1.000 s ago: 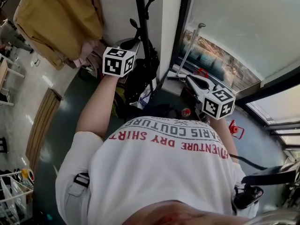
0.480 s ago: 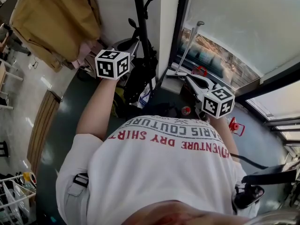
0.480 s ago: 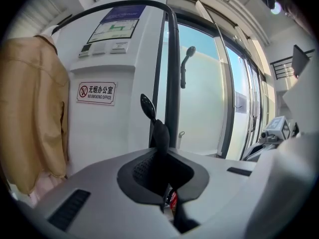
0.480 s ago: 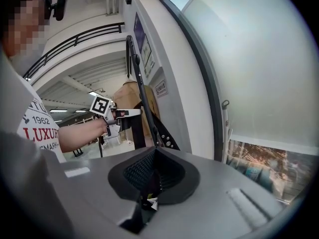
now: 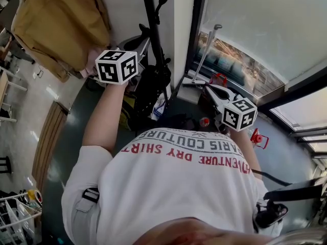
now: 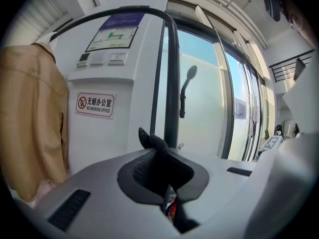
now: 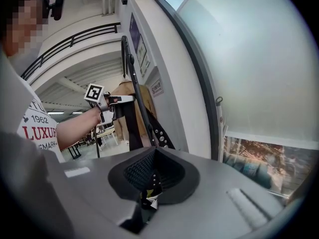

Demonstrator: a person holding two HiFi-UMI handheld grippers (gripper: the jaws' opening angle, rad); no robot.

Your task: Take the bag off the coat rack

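Nearest the person, the right gripper is hanging low on the right with its jaws drawn together. Nothing appears to be gripped between them, and it is sitting well apart from the bag. Further out, the left gripper is reaching up with its jaws pressed shut on the black strap, a stub of which is poking out above them. Below that grip the black bag is hanging close against the pole of the coat rack, so it is not yet clear of the rack. Beyond, a bare hook is jutting from the pole, and a tan coat is hanging to the left.

The step in hand looks like lifting the strap free. Doing it well probably means raising the strap straight up until it is clearing its hook, then drawing it toward the person, away from the pole and the other hooks. That one pinch is probably taking the whole weight, so a slow lift is wise. The right gripper could steady the bag from beneath to stop it swinging.
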